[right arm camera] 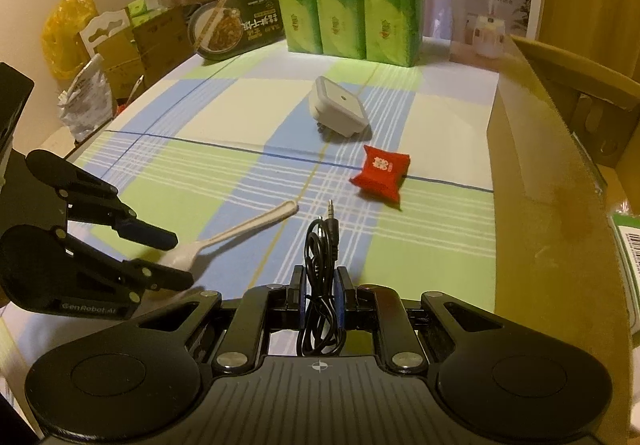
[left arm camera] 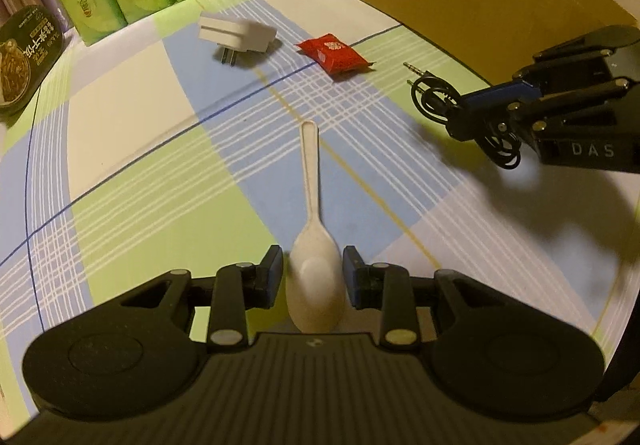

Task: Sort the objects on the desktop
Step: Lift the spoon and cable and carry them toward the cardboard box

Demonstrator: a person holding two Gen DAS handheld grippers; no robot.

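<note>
Fingers of the left gripper stand a little apart on either side of the white spoon's bowl, close beside it with a thin gap on each side, not visibly pressing. The spoon lies flat on the checked tablecloth; its long axis runs straight away from this gripper, bowl nearest, handle tip pointing toward the red packet. To the right, the right gripper is closed tight on a coiled black audio cable, its pads squeezing the bundle. The coil's long axis runs forward along the fingers, and its jack plug points ahead toward the red packet. Farther right stands a cardboard box.
</note>
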